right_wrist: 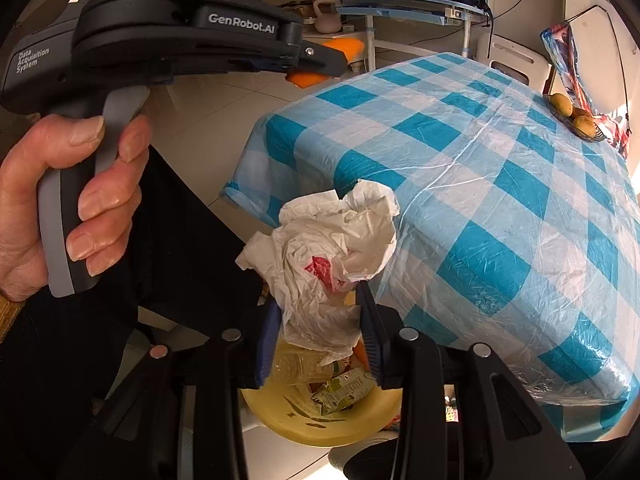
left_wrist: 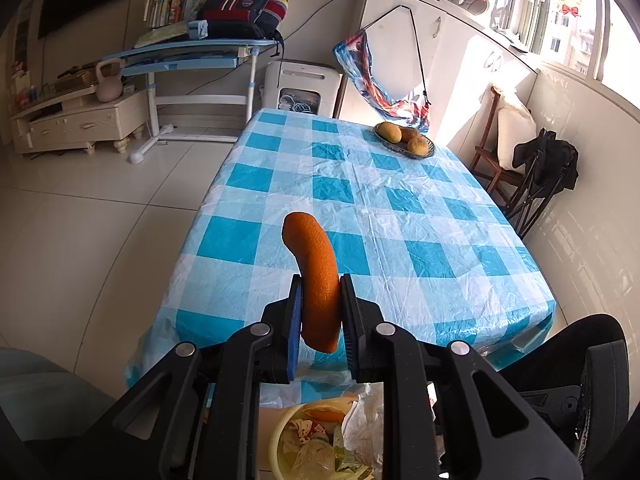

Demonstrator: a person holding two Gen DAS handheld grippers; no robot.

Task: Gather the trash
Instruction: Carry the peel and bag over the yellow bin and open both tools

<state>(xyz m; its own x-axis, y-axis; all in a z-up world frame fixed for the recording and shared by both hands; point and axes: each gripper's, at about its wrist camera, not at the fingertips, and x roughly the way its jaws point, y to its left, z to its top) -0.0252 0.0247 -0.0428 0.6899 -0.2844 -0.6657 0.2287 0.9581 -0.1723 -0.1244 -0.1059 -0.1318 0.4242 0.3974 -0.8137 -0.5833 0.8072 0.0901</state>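
Observation:
My left gripper (left_wrist: pixel 320 312) is shut on a curved orange peel (left_wrist: pixel 316 276) and holds it in the air above the near edge of the table. The same peel (right_wrist: pixel 340 48) shows in the right wrist view, sticking out of the left gripper. My right gripper (right_wrist: pixel 320 340) is shut on a crumpled white plastic bag (right_wrist: pixel 320 256) with red print, held just above a yellow bin (right_wrist: pixel 320 424). The yellow bin (left_wrist: pixel 280 432) holds several wrappers and a plastic bottle and stands on the floor below the table's near edge.
The table carries a blue-and-white checked cloth (left_wrist: pixel 380 216). A basket of fruit (left_wrist: pixel 404 138) stands at its far right corner. A dark chair back (left_wrist: pixel 592 392) is at the right. A folding chair (left_wrist: pixel 536 184), a desk (left_wrist: pixel 188 56) and a cabinet stand farther off.

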